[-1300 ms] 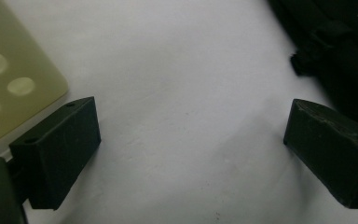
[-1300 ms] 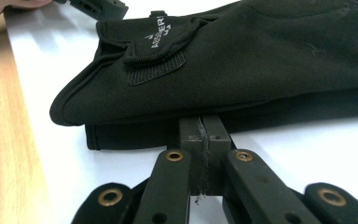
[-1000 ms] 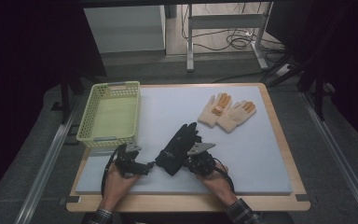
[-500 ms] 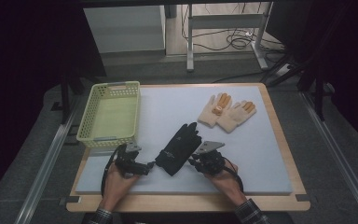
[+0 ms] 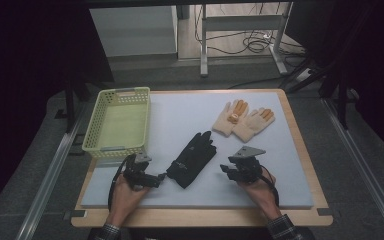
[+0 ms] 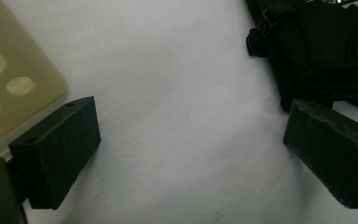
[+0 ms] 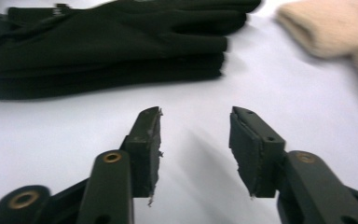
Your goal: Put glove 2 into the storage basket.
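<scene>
A pair of black gloves point(image 5: 195, 157) lies stacked in the middle of the pale mat point(image 5: 180, 112). My left gripper point(image 5: 161, 176) rests just left of their cuff, jaws wide open on bare mat point(image 6: 191, 116), with the black gloves point(image 6: 326, 51) at the upper right. To the right of the gloves, my right gripper point(image 5: 223, 169) points at them from a short way off. Its jaws have just been opening and nothing lies between them point(image 7: 195, 116). The black gloves point(image 7: 112, 46) lie ahead of it, and a beige glove point(image 7: 326, 32) is at the far right.
A yellow-green plastic basket point(image 5: 117, 122) stands at the mat's left side, its corner point(image 6: 9, 70) beside my left jaw. A pair of beige gloves with orange fingertips point(image 5: 242, 120) lies at the back right. The table's wooden rim point(image 5: 200, 217) runs along the front.
My right gripper has drawn back to the right, away from the black gloves, and its jaws have opened. The left gripper and the gloves have stayed put.
</scene>
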{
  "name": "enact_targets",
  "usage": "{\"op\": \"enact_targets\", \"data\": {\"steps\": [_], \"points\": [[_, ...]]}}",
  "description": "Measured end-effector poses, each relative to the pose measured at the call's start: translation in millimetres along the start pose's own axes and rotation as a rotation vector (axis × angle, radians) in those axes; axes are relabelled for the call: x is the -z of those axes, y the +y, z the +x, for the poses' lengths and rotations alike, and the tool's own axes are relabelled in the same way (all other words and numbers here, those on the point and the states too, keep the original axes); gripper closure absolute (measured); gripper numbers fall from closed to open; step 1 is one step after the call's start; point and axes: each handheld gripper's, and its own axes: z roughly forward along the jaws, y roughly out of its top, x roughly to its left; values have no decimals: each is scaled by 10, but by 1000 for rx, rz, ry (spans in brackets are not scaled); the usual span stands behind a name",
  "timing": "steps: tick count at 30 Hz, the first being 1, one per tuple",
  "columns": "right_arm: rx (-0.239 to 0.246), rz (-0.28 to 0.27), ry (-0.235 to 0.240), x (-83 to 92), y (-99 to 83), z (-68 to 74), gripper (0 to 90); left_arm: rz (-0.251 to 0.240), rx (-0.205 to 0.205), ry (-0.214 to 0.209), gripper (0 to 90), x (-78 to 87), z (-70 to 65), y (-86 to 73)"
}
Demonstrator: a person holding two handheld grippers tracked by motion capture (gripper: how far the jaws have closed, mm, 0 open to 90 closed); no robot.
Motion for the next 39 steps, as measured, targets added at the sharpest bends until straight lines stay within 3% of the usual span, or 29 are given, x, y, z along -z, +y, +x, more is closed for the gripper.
{"op": "enact_targets", "data": {"steps": [10, 14, 16, 19, 22, 28, 32, 39], "points": [[-36, 25, -104, 112, -175, -326, 316, 3, 0, -4, 36, 0, 4, 3], [-56, 52, -114, 67, -273, -409, 238, 7, -2, -8, 34, 0, 7, 9], [-82, 49, -98, 69, -274, -433, 216, 23, -9, -21, 35, 10, 22, 23], [-63, 59, -118, 59, -273, -416, 192, 50, -2, -44, 34, 56, 43, 58], [-70, 59, -115, 58, -274, -421, 192, 21, 15, -98, 24, 135, 36, 88], [-67, 57, -118, 58, -277, -419, 191, -12, 10, -136, 0, 175, -76, 198], [-67, 57, -118, 59, -278, -418, 191, -27, 1, -159, 0, 128, -174, 361], [-66, 57, -120, 59, -279, -415, 189, 18, -53, -155, 0, -79, -435, 707]]}}
